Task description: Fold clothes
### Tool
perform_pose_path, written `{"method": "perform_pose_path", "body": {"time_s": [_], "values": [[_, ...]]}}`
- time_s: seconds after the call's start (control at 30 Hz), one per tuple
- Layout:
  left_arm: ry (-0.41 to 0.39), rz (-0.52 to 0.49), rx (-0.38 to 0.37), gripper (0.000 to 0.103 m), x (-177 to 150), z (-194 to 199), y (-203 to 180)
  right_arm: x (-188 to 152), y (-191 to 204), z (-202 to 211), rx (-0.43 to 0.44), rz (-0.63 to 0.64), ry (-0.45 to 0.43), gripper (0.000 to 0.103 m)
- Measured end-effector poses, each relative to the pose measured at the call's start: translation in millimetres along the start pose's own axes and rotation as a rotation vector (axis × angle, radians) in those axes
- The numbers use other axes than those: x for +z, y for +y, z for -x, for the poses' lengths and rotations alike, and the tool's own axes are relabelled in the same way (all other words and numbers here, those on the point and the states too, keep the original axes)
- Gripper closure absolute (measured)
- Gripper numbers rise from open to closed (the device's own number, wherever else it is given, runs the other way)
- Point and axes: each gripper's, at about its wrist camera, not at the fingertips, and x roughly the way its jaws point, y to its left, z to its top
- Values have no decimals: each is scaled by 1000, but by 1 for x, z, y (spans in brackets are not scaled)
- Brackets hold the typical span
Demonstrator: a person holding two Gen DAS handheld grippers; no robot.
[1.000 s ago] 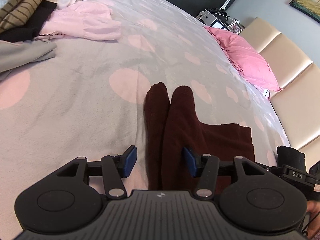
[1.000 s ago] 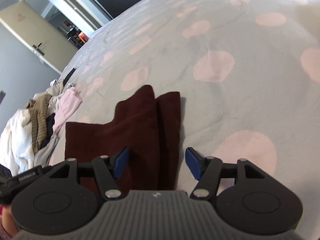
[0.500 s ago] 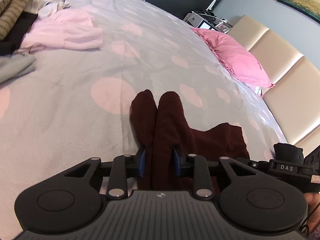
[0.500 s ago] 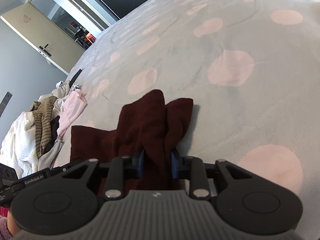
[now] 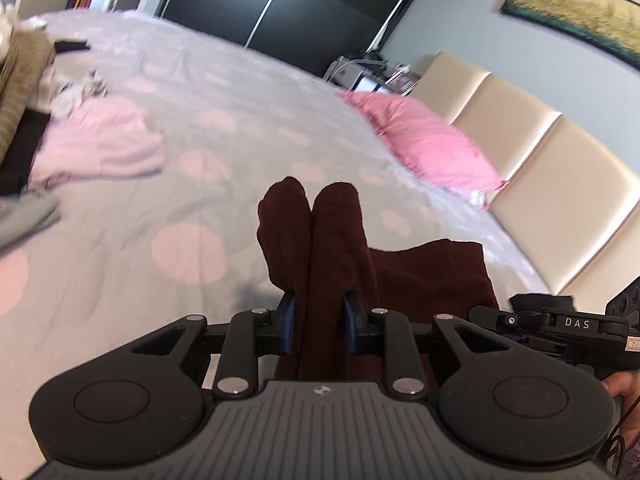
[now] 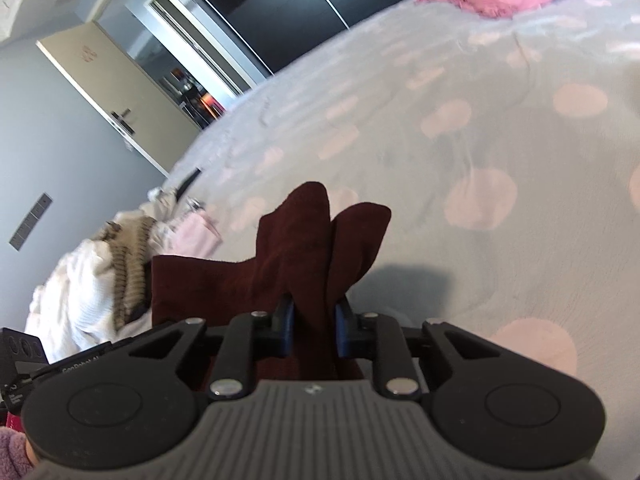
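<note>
Both claws had hold of the same dark maroon garment [image 5: 332, 248], one at each end of a bunched edge, and the cloth hung between them above the bed [image 5: 168, 184]. The left claw [image 5: 319, 322] was closing, its blue pads [image 5: 286, 322] pinching a doubled roll of the fabric whose two rounded ends stood up past the pads. The right claw [image 6: 313, 326] was closing as well, clamped on the other pair of folded ends in its own view, which tilted a little to the right; its shadow lay on the spotted grey cover just beside it. From the left wrist view the rest of the garment spread flat and low to the right, its far edge straight, and the right claw's black body [image 5: 560, 324] showed just past that edge, with a bit of a hand [image 5: 622, 384] below it. Ahead of both claws the bed cover lay open and wide, grey with pale pink dots, with nothing on it for a good stretch. A pile of clothes [image 6: 100, 276] sat well apart along the bed's left edge: a pink garment [image 5: 96, 148], something striped tan, something white. A pink pillow [image 5: 432, 148] rested at the far right by the cream padded headboard [image 5: 540, 152]. Dark wardrobe doors [image 5: 280, 12] stood beyond the far edge of the bed.
</note>
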Motion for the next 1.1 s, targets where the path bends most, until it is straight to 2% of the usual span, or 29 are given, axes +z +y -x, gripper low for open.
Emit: {"method": "perform_pose_path", "body": {"time_s": [0.2, 0.33, 0.5, 0.8, 0.97, 1.1], "values": [[-37, -37, -68, 82, 8, 18, -35, 11, 9, 53, 30, 21, -76, 81], [-15, -74, -125, 82, 12, 23, -73, 20, 6, 94, 23, 46, -83, 81], [20, -69, -248, 83, 16, 16, -127, 38, -13, 159, -3, 40, -93, 82], [112, -175, -488, 83, 4, -28, -266, 76, -65, 316, -184, 71, -198, 82], [198, -210, -591, 83, -26, -54, -327, 74, -103, 392, -283, 56, -235, 82], [288, -208, -652, 83, -67, -74, -361, 58, -135, 437, -359, 18, -228, 82]]}}
